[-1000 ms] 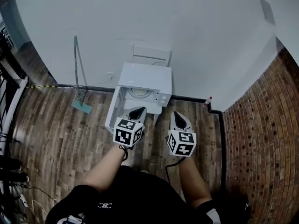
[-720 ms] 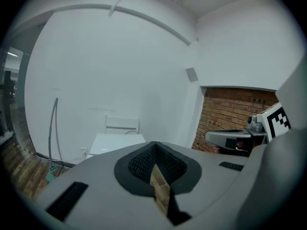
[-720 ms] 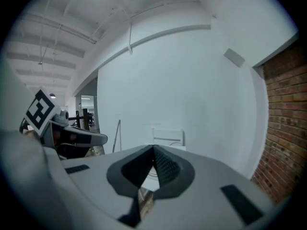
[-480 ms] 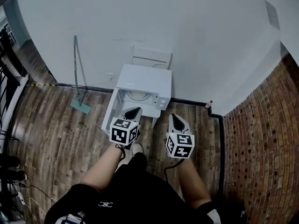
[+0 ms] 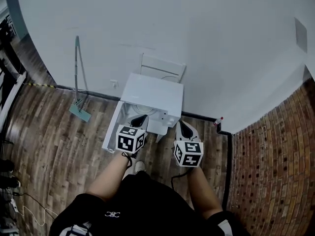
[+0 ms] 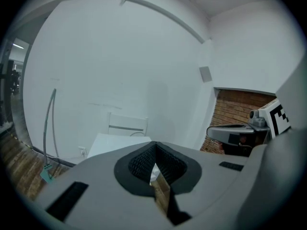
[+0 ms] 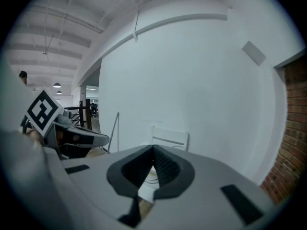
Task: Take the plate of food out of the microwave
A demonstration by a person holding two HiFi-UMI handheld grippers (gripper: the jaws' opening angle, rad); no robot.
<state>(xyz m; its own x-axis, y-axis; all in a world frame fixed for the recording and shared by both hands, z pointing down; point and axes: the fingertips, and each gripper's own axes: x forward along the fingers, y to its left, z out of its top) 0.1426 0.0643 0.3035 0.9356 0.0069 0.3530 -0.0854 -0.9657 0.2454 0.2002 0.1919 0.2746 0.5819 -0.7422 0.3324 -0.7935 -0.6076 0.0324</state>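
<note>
Left gripper (image 5: 140,118) and right gripper (image 5: 183,126), jaws together, empty, facing open microwave (image 5: 153,88) containing plate (image 5: 151,113).

Mop (image 5: 79,113) against white wall (image 5: 197,33)

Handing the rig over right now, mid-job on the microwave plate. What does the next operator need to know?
Left gripper: jaws shut, empty, aimed at the microwave opening.
Right gripper: jaws shut, empty, level with the left one, off the microwave's right front.
Microwave: its door is swung open to the left.
Plate: a pale round shape inside the cavity; the food on it is too small to make out.
Done: door open.
Left: open the jaws, reach in, grip the plate, probably at its rim, and bring it out level.
</note>
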